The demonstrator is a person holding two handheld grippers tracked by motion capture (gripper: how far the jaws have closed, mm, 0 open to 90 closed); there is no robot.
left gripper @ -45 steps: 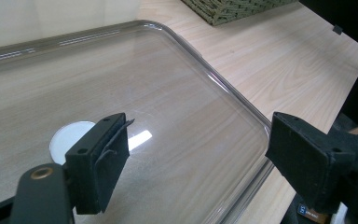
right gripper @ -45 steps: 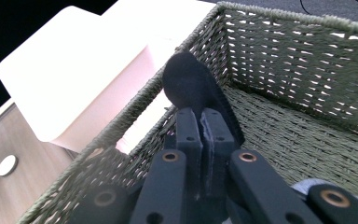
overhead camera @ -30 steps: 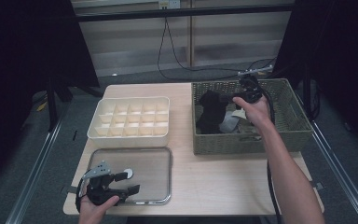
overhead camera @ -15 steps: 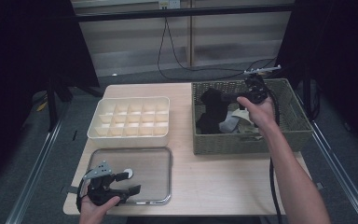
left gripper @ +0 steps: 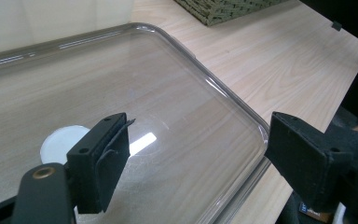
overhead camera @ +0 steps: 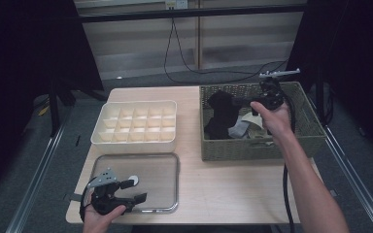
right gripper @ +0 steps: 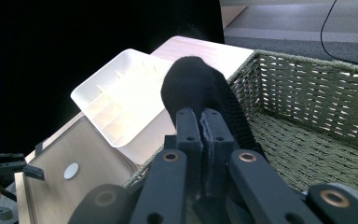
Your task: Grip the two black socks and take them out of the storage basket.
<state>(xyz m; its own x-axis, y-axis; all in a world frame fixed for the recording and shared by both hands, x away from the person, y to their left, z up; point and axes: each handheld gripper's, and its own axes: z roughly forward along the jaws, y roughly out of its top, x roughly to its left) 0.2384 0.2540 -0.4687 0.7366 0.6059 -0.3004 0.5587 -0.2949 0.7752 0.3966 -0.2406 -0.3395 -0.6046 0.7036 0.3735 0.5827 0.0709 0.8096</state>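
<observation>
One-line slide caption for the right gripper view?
Right gripper shut on a black fabric sock, held above the woven green basket.

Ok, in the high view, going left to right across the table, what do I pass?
Left gripper over the clear tray → white divided box → wicker basket → black sock lifted in it → right gripper, jaws shut on the sock.

One wicker basket (overhead camera: 311,141), one white compartment tray (overhead camera: 133,138) and one clear lid (overhead camera: 170,162) sit on the tabletop (overhead camera: 223,194). Two grippers are out: the left gripper (overhead camera: 133,190) and the right gripper (overhead camera: 233,101). One black sock (overhead camera: 219,114) hangs over the basket.
</observation>
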